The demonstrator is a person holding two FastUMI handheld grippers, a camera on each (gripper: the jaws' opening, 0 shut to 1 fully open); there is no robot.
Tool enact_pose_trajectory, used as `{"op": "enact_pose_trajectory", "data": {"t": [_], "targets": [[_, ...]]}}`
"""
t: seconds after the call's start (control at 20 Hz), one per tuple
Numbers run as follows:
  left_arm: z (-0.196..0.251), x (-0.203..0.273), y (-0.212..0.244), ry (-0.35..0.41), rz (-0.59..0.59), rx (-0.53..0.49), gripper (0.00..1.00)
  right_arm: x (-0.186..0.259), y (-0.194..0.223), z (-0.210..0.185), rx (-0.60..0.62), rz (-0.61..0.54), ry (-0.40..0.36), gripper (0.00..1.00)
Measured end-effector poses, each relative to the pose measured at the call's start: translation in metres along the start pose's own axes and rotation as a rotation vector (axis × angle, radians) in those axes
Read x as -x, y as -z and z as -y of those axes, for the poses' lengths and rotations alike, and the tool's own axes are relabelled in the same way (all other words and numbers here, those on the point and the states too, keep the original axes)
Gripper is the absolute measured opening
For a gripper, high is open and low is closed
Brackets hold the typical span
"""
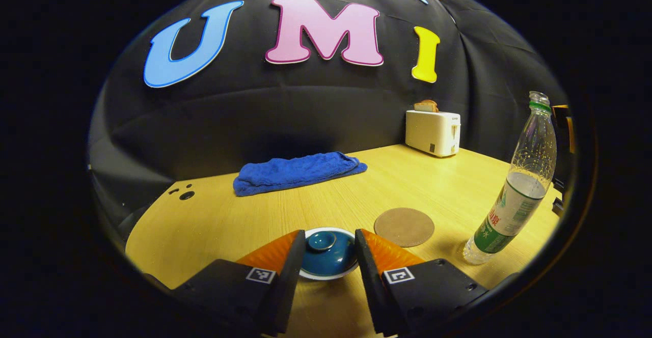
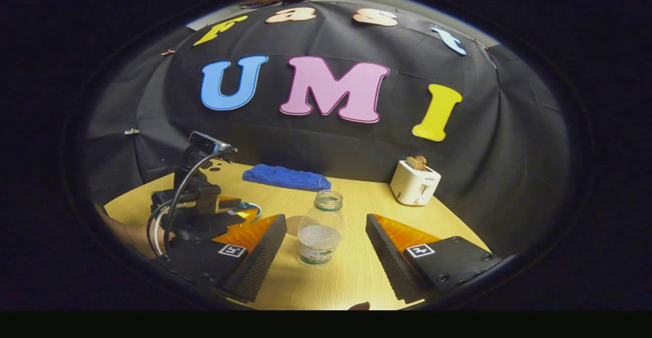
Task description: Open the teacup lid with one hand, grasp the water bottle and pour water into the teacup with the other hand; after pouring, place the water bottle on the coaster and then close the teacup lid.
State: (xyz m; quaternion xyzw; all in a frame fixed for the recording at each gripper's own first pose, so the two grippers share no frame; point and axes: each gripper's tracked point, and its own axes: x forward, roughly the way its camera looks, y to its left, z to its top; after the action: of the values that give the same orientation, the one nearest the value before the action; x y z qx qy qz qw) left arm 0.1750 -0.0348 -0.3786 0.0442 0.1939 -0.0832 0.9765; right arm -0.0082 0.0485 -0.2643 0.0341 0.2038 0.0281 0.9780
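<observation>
The teacup, white with a dark blue lid and a small round knob, stands on the wooden table between the tips of my left gripper. That gripper is open, and its fingers flank the lid without touching the knob. To the right lies the round brown coaster. The uncapped water bottle, partly full, stands further right. In the right gripper view the bottle stands between the tips of my open right gripper, apart from both fingers. The left gripper hovers at the teacup.
A folded blue towel lies near the table's back edge. A white toaster holding bread stands at the back right. The person's forearm reaches in from the left. Bare table lies in front of the bottle.
</observation>
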Motion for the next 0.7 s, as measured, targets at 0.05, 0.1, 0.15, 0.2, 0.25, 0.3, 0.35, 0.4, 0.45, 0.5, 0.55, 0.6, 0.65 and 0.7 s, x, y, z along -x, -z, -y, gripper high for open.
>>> {"op": "enact_pose_trajectory", "data": {"t": [0.05,0.1,0.15,0.2,0.25,0.3,0.35,0.4,0.45,0.5,0.55,0.6,0.65,0.7], "targets": [[-0.001,0.0,0.0,-0.003,0.001,-0.001,0.58,-0.002,0.002,0.0,-0.001,-0.005,-0.003,0.97],[-0.001,0.0,-0.001,-0.004,0.005,0.002,0.63,-0.005,0.003,0.0,-0.002,-0.009,-0.004,0.97],[-0.002,0.0,0.0,-0.006,0.01,0.008,0.53,-0.007,0.006,0.0,-0.006,-0.013,-0.005,0.97],[-0.003,0.0,-0.002,-0.011,0.014,0.015,0.56,-0.01,0.008,0.0,-0.008,-0.017,-0.004,0.97],[-0.005,0.0,-0.001,-0.016,0.018,0.022,0.45,-0.012,0.011,0.0,-0.013,-0.021,-0.006,0.97],[-0.004,0.0,-0.003,-0.012,0.026,0.03,0.34,-0.014,0.013,-0.001,-0.019,-0.022,-0.009,0.97],[-0.005,0.0,-0.004,-0.012,0.033,0.03,0.33,-0.014,0.016,-0.002,-0.023,-0.023,-0.013,0.97],[-0.005,0.0,-0.003,-0.012,0.026,0.03,0.32,-0.015,0.018,-0.003,-0.024,-0.025,-0.018,0.97],[-0.006,0.0,-0.003,-0.01,0.025,0.03,0.31,-0.017,0.022,-0.004,-0.026,-0.028,-0.024,0.97],[-0.006,0.001,-0.004,-0.009,0.019,0.035,0.32,-0.019,0.027,-0.006,-0.031,-0.032,-0.03,0.97],[-0.007,0.001,-0.003,-0.01,0.018,0.042,0.31,-0.021,0.032,-0.007,-0.036,-0.038,-0.038,0.97],[-0.007,0.002,-0.004,-0.012,0.015,0.048,0.31,-0.023,0.038,-0.009,-0.04,-0.046,-0.042,0.97],[-0.009,0.004,-0.004,-0.016,0.014,0.056,0.31,-0.026,0.045,-0.011,-0.043,-0.054,-0.047,0.97],[-0.011,0.007,-0.007,-0.02,0.015,0.062,0.31,-0.03,0.053,-0.013,-0.042,-0.062,-0.051,0.97]]}}
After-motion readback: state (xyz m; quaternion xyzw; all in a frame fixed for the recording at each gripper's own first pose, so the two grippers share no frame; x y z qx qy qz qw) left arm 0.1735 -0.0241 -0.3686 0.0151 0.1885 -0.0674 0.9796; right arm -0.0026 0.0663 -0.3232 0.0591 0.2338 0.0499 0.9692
